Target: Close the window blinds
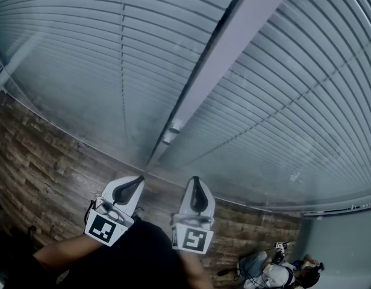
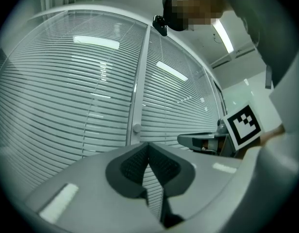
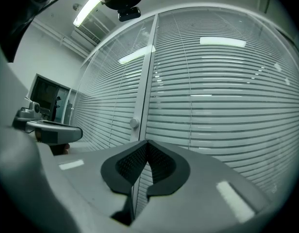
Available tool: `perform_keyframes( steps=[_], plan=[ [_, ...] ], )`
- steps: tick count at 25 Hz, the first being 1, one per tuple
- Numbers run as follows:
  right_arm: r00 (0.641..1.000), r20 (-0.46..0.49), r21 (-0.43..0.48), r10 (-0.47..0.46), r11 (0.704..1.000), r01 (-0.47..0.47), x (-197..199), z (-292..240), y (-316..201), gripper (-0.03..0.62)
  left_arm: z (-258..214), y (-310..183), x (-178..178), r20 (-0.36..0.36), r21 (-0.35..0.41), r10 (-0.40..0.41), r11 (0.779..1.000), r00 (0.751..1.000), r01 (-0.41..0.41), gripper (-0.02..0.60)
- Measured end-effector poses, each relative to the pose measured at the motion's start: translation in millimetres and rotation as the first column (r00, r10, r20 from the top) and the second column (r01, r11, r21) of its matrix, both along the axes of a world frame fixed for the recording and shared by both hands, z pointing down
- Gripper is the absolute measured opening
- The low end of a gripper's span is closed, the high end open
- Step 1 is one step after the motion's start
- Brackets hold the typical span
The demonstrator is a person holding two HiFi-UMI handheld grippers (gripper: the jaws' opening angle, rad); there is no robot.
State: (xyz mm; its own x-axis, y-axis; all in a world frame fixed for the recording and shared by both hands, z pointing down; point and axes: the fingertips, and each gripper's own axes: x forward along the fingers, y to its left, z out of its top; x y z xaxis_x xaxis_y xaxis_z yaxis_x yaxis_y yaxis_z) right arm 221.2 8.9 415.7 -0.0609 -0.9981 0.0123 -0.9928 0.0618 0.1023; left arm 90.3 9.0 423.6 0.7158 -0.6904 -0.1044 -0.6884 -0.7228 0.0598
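Slatted window blinds hang behind glass on both sides of a grey upright post, and thin dark gaps show between the slats. A small round knob sits on the post; it also shows as the knob in the left gripper view and the knob in the right gripper view. My left gripper and right gripper are side by side low in the head view, pointing at the post's foot. Both are short of the glass. The left gripper is shut on nothing, and so is the right gripper.
A wood-pattern floor runs along the foot of the window. A seated person with gear is at the lower right of the head view. In the right gripper view, a dark monitor stands to the left, beyond my left gripper.
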Motion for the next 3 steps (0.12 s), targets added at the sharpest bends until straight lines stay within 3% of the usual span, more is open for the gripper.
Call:
perform_keyframes(
  steps=[3],
  plan=[
    [1.000, -0.013, -0.005, 0.009, 1.000, -0.009, 8.5, 2.8, 0.8, -0.002, 3.1, 1.5, 1.5, 0.004, -0.009, -0.006, 1.000, 1.000, 0.006, -0.002]
  ],
)
